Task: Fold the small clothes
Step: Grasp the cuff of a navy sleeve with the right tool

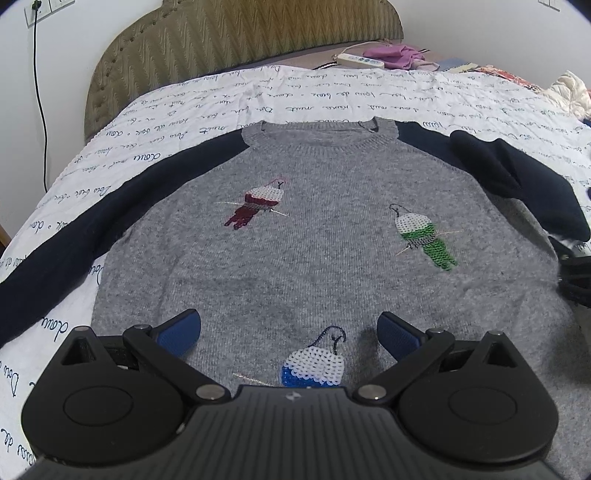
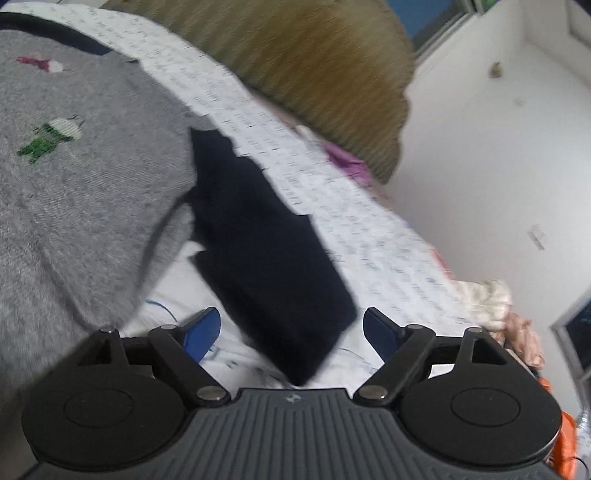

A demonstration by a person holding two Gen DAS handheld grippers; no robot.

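Note:
A small grey knit sweater [image 1: 317,236] with navy sleeves and three sequin birds lies face up on the bed. Its left sleeve [image 1: 110,206] stretches out flat; its right sleeve [image 1: 517,177] is bunched and doubled over. My left gripper [image 1: 290,334] is open and empty, hovering over the sweater's lower front near the blue bird [image 1: 314,367]. My right gripper [image 2: 291,332] is open and empty, with the cuff end of the navy right sleeve [image 2: 266,251] between its fingers. The grey sweater body [image 2: 81,199] lies to its left. This view is blurred by motion.
The white bedsheet [image 1: 258,99] with script print covers the bed. A padded olive headboard [image 1: 229,33] stands behind. A power strip [image 1: 360,59] and purple cloth [image 1: 399,55] lie at the far side; crumpled clothes [image 2: 495,299] lie at the right. A cable [image 1: 38,92] hangs on the left wall.

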